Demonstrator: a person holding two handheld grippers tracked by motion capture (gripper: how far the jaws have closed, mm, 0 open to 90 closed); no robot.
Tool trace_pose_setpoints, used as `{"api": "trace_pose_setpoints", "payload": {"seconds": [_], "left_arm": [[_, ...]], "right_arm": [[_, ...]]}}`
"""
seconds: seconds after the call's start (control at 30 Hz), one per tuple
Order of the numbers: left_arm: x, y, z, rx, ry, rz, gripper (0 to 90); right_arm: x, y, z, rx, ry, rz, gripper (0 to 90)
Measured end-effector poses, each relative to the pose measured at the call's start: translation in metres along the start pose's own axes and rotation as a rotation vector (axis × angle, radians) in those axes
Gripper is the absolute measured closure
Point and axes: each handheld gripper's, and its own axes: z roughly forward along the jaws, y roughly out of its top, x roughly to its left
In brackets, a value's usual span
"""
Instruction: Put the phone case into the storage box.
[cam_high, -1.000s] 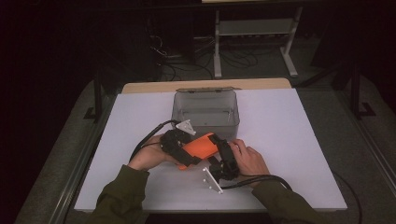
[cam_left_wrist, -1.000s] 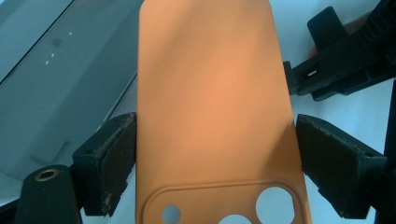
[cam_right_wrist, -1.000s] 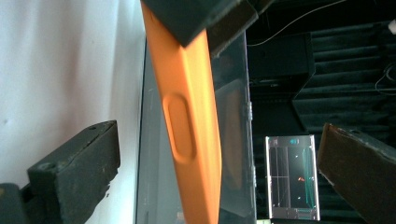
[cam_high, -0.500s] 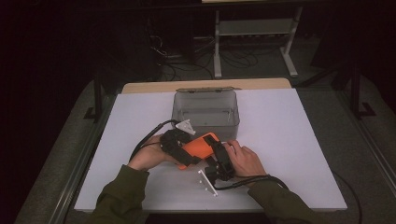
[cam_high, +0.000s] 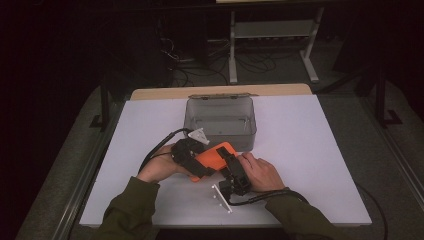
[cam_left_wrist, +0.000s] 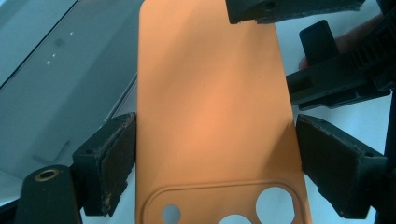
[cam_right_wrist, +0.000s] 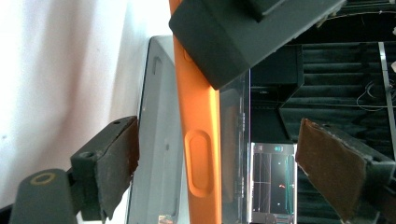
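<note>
Gripping the orange phone case (cam_left_wrist: 215, 107) across its width, the left gripper (cam_high: 192, 159) held it clamped by both long edges, above the white table (cam_high: 310, 150) just near of the clear plastic box (cam_high: 220, 117). The right gripper (cam_high: 234, 172) met the case from the right; its jaws had just been closing, with the case's edge (cam_right_wrist: 198, 154) standing between them, and neither pad yet pressed on it. A hand (cam_high: 262, 172) carried that gripper, its cable trailing toward the near right.
</note>
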Motion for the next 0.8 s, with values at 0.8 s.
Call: {"api": "trace_pose_setpoints", "payload": {"seconds": [0.8], "left_arm": [[-0.0002, 0.0001, -0.0007, 0.002, 0.002, 0.0, 15.0]], "right_arm": [[0.0017, 0.0012, -0.0029, -0.003, -0.003, -0.026, 42.5]]}}
